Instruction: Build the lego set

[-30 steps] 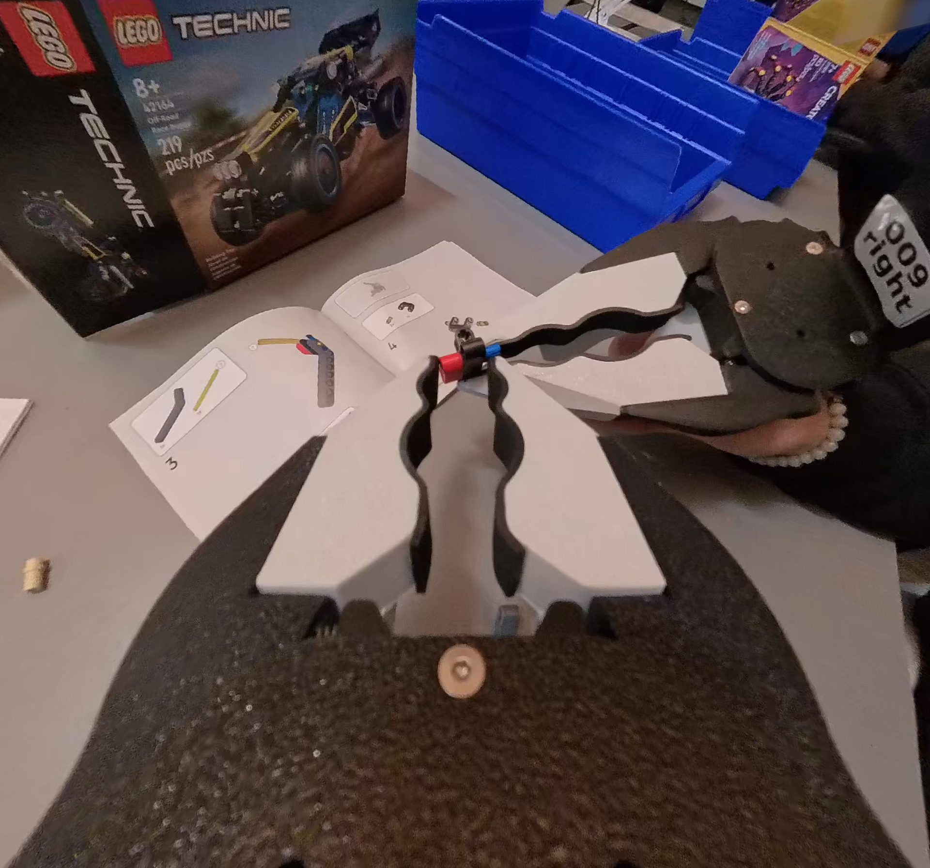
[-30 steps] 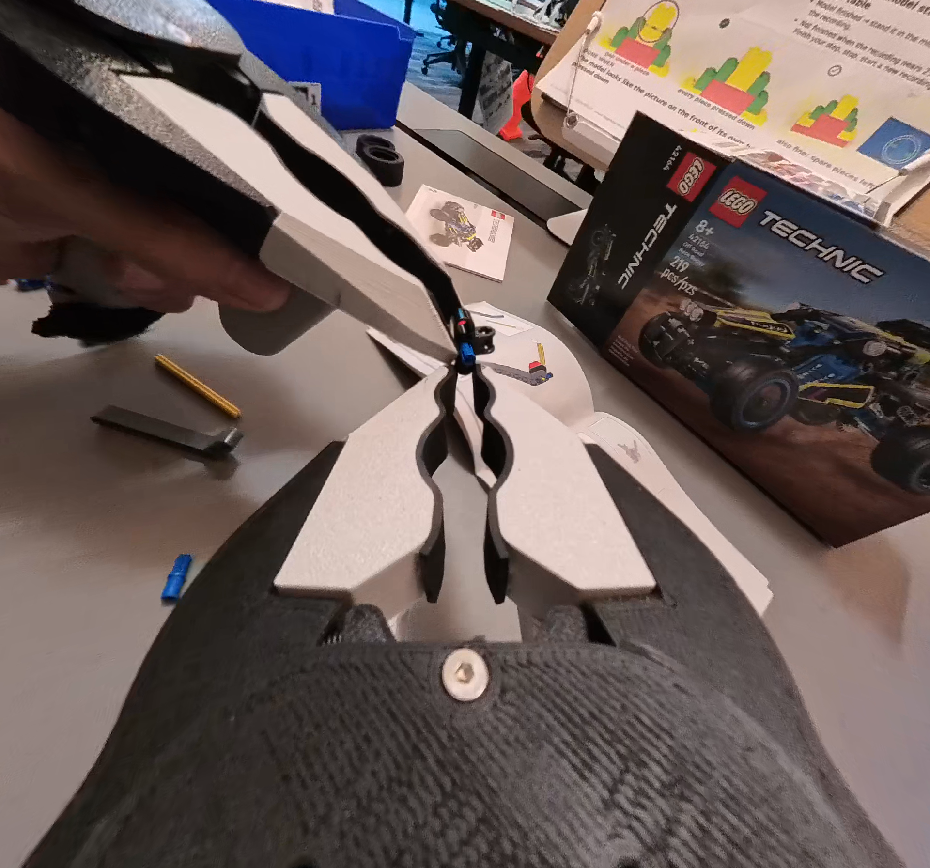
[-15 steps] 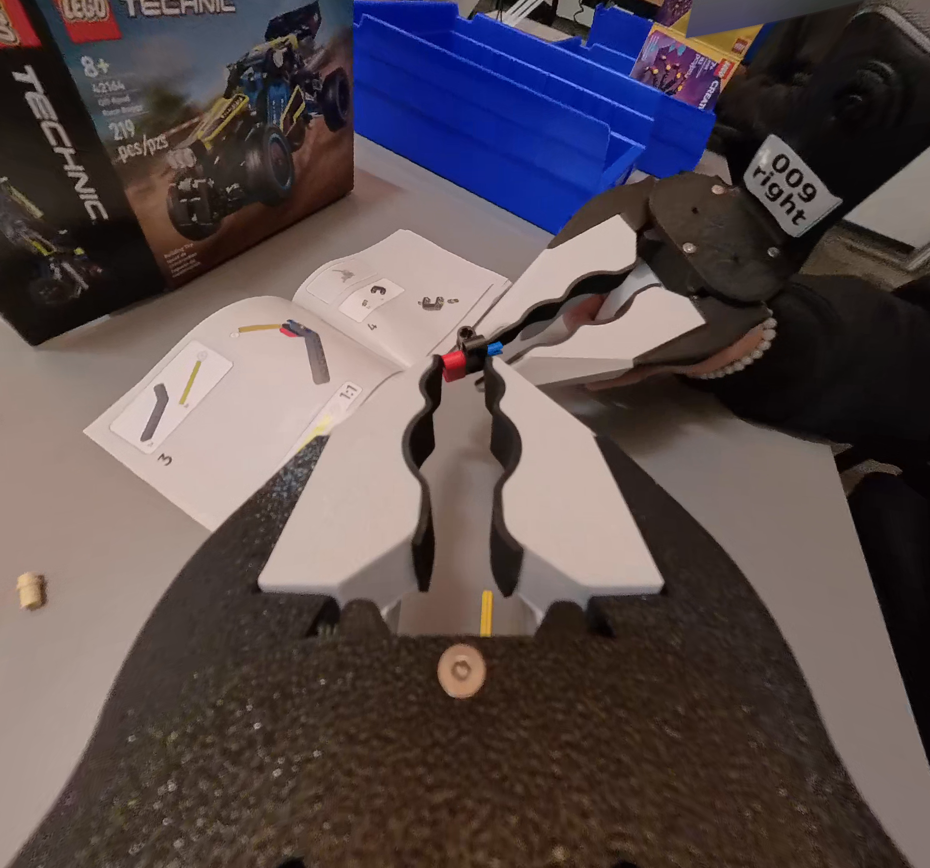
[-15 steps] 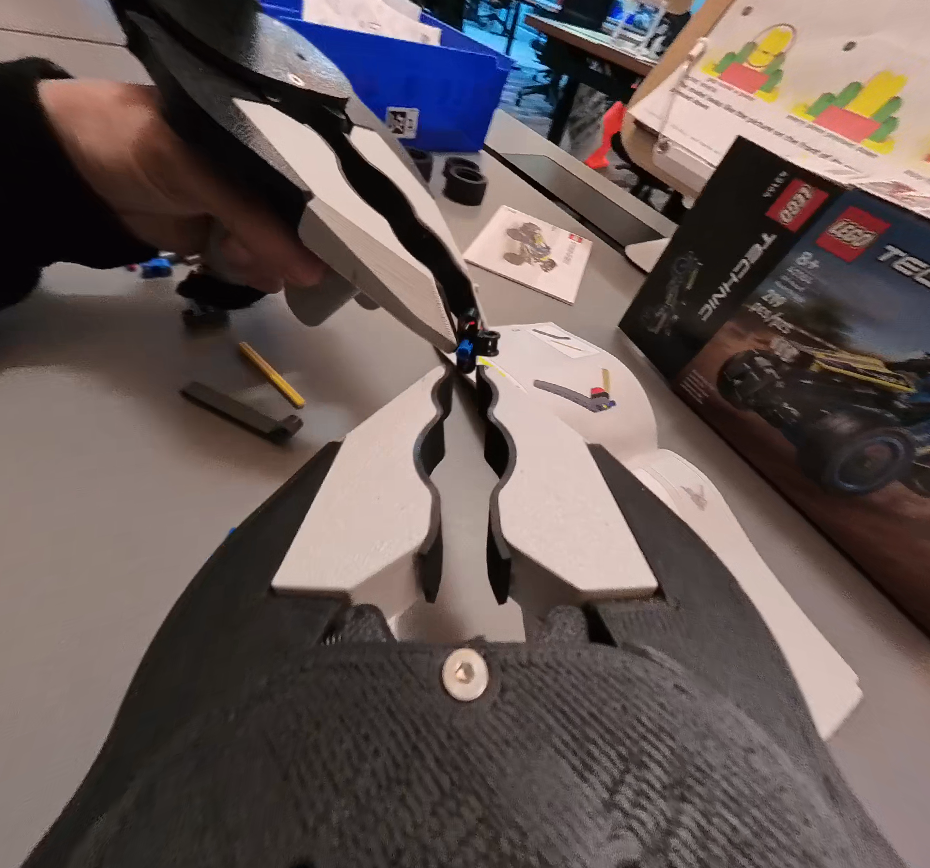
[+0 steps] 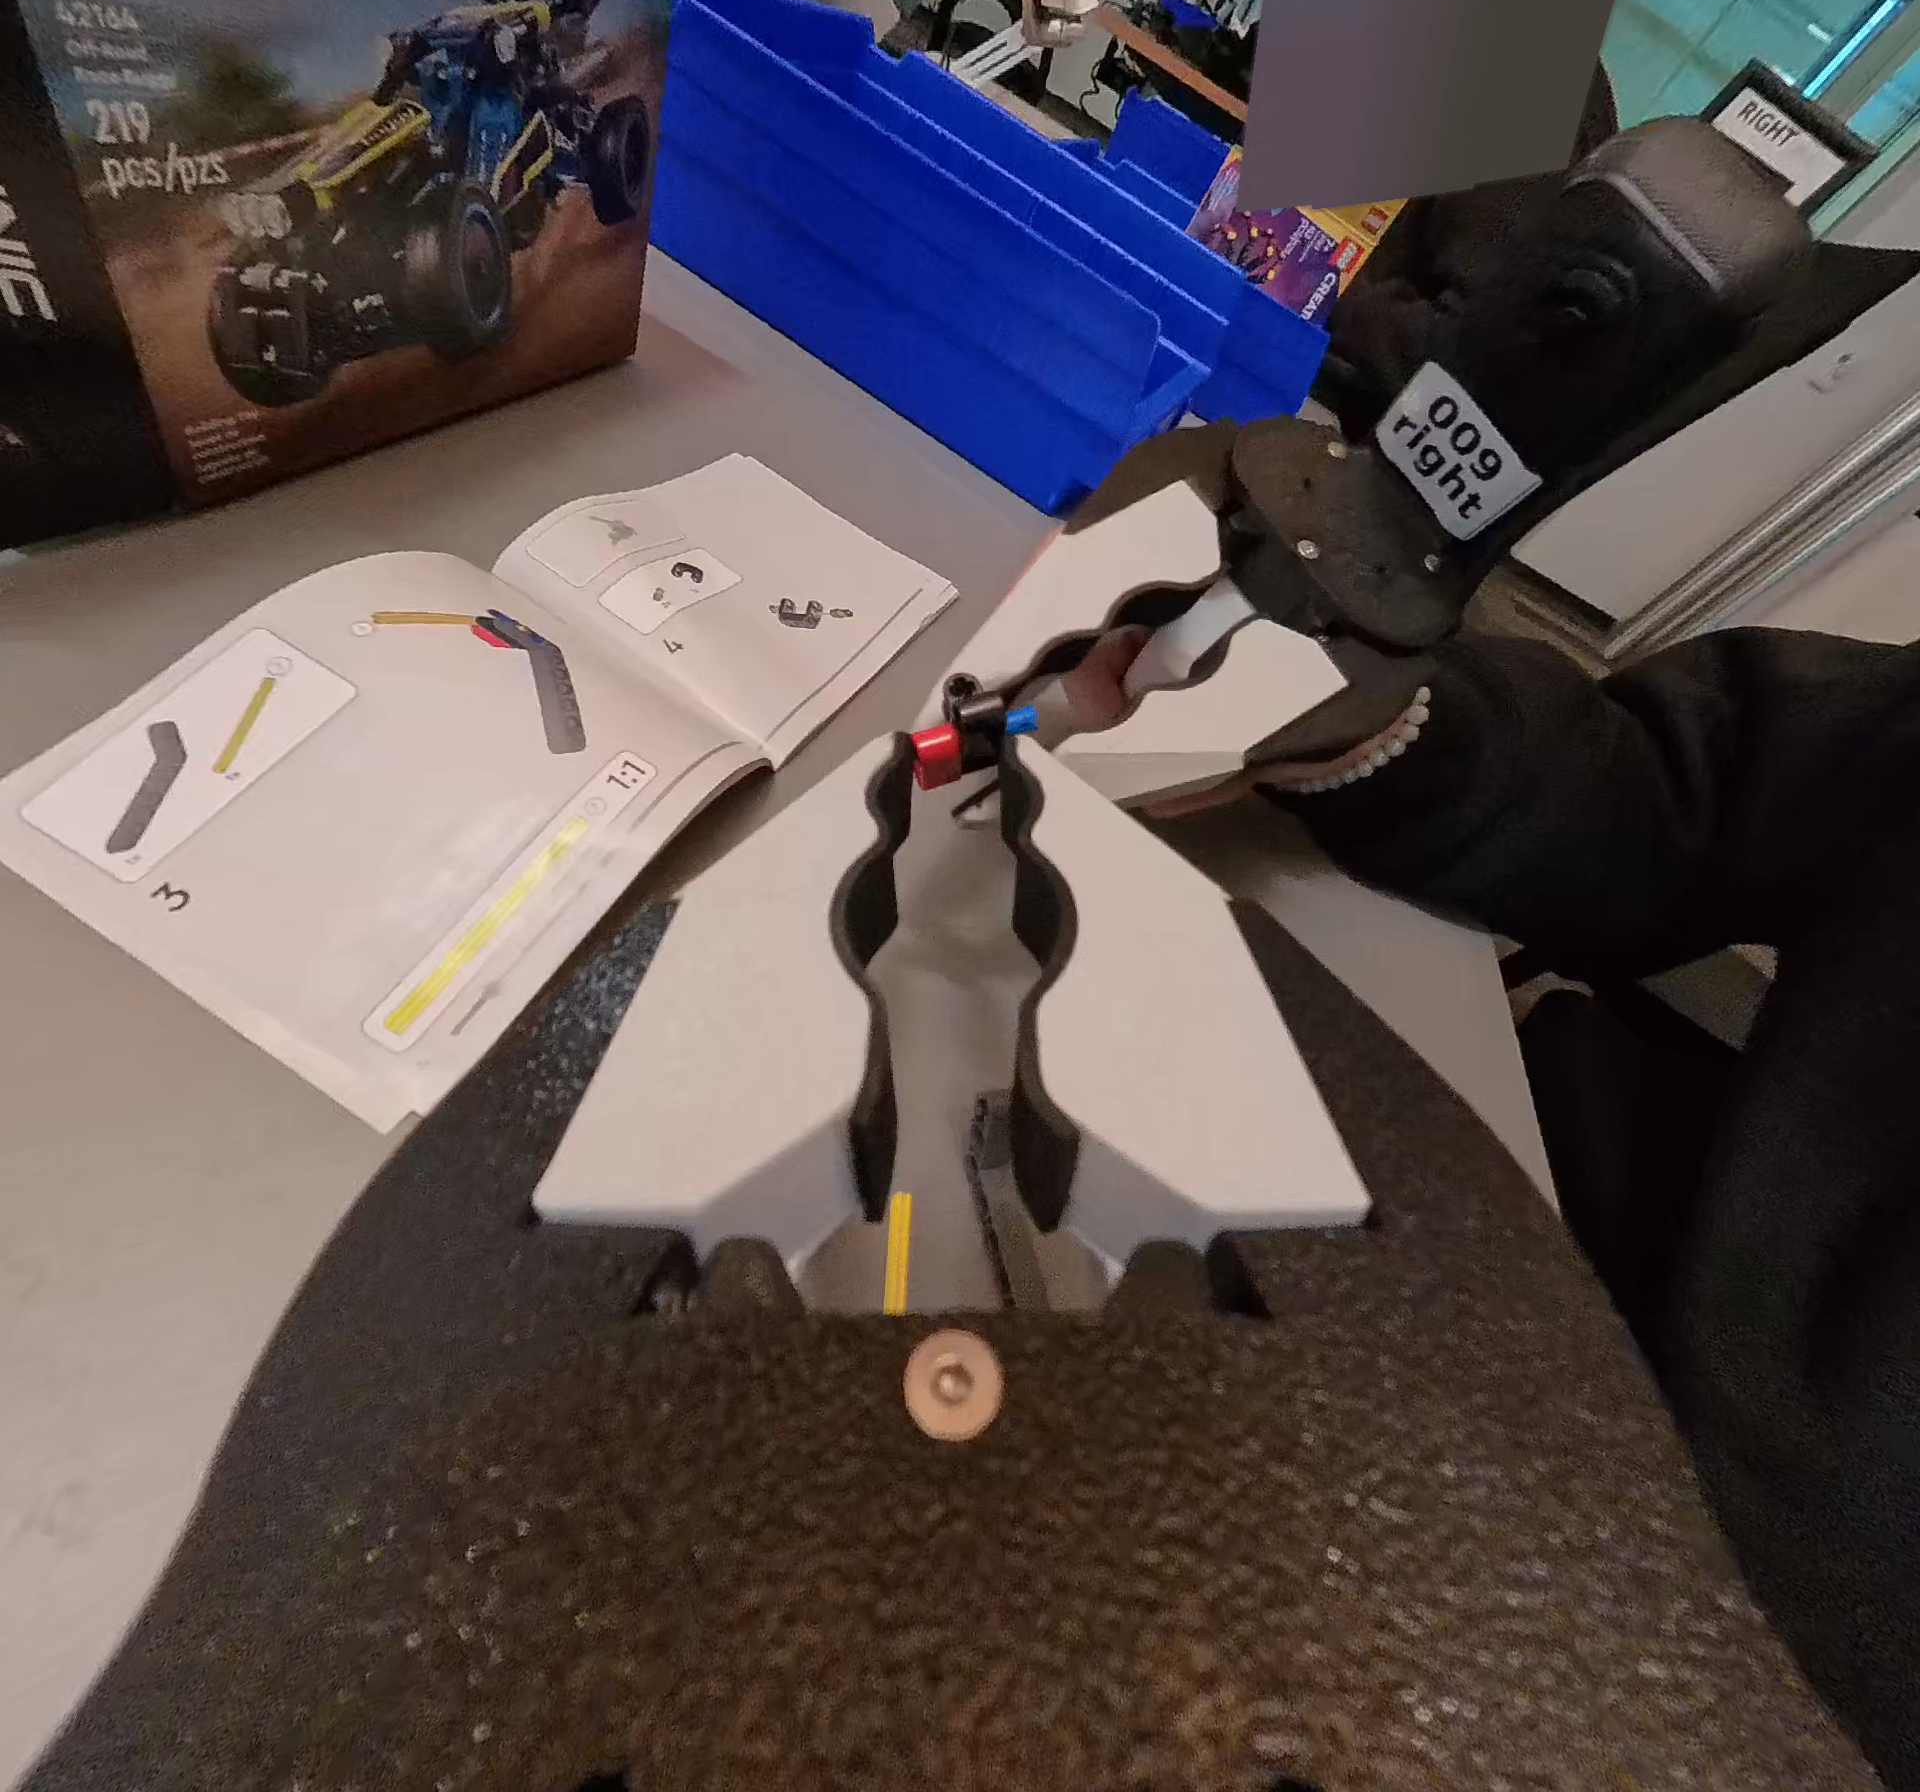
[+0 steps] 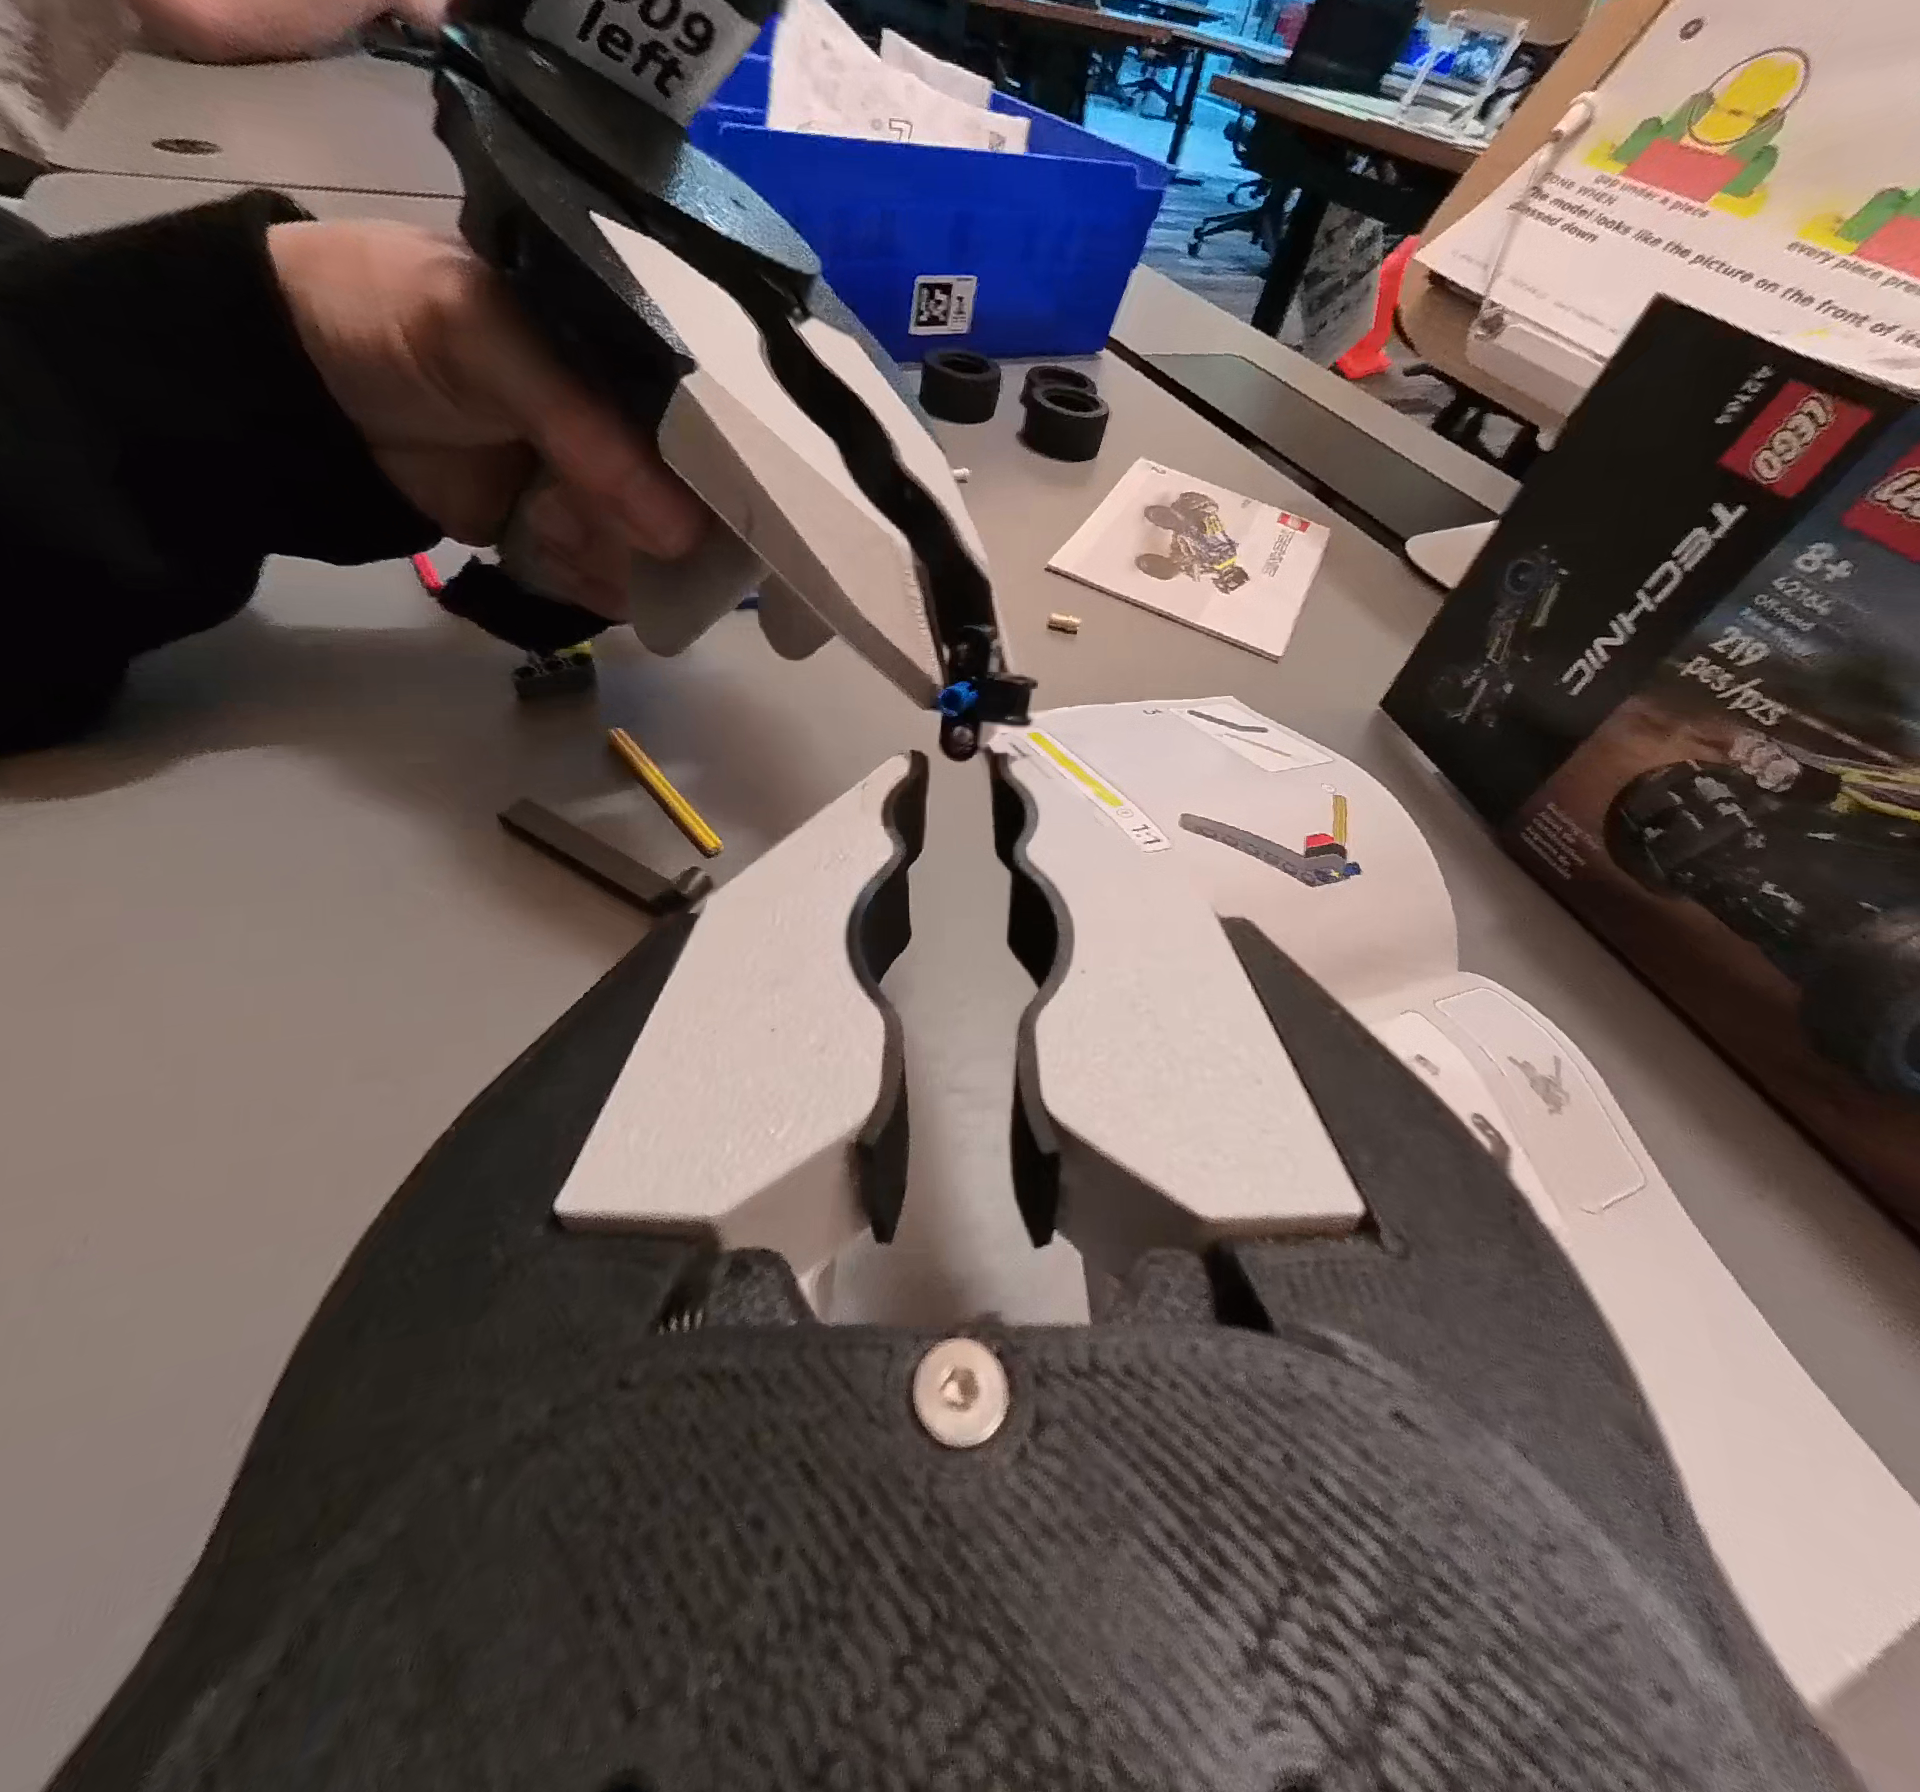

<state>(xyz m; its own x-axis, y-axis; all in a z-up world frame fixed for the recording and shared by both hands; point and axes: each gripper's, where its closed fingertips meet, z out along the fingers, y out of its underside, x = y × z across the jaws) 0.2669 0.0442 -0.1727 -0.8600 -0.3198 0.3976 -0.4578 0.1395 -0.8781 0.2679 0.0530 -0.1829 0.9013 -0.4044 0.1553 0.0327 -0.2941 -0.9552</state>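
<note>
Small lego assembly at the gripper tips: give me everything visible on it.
The small assembly is glossy plastic: a red bush on one end, a black connector with a ring-shaped eye in the middle, a blue pin tip on the other. It hangs above the open instruction booklet, pinched at the left gripper tips; the right gripper is open just short of it.

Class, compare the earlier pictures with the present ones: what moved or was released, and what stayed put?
The right gripper has opened its jaws and drawn back off the small connector assembly. The left gripper stays shut on it. Booklet and box are unmoved.
</note>
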